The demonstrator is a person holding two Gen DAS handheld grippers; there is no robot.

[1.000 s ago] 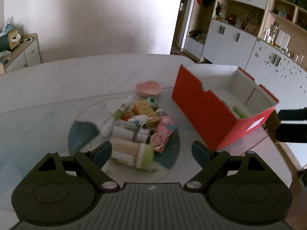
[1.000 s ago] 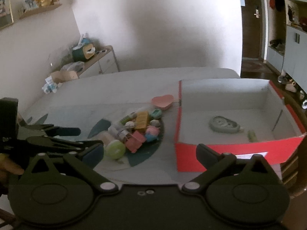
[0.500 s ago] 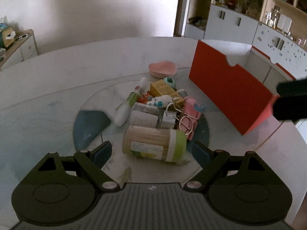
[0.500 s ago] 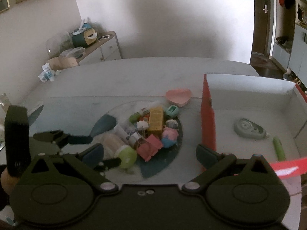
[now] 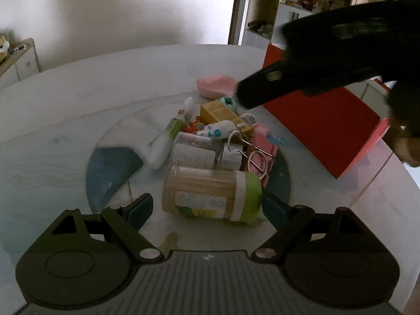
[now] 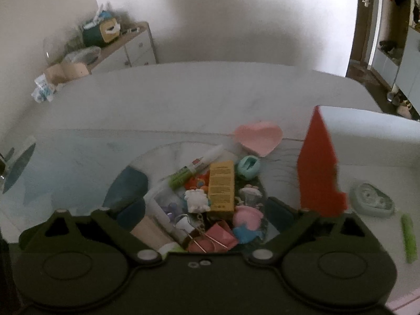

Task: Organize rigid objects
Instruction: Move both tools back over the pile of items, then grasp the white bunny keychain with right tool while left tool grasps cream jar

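Note:
A pile of small things lies on the round glass turntable [image 5: 110, 173]. The toothpick jar [image 5: 210, 194] with a green lid lies on its side at the near end, between the fingers of my open left gripper [image 5: 207, 208], untouched. My right gripper [image 6: 206, 214] hangs over the pile with its jaws closing. The yellow box [image 6: 221, 185], a pink binder clip [image 6: 218, 237] and small toys sit between them, and no pad presses on anything. One dark finger [image 5: 262, 92] of the right gripper crosses the left wrist view above the pile.
The red box [image 6: 319, 173] stands right of the pile, white inside, holding a correction tape [image 6: 372, 199] and a green stick [image 6: 408, 239]. A pink heart dish [image 6: 260, 137] sits behind the pile. A sideboard [image 6: 126, 47] stands by the far wall.
My right gripper has swung left from over the red box to above the pile, entering the left wrist view. The left gripper has sunk closer to the toothpick jar.

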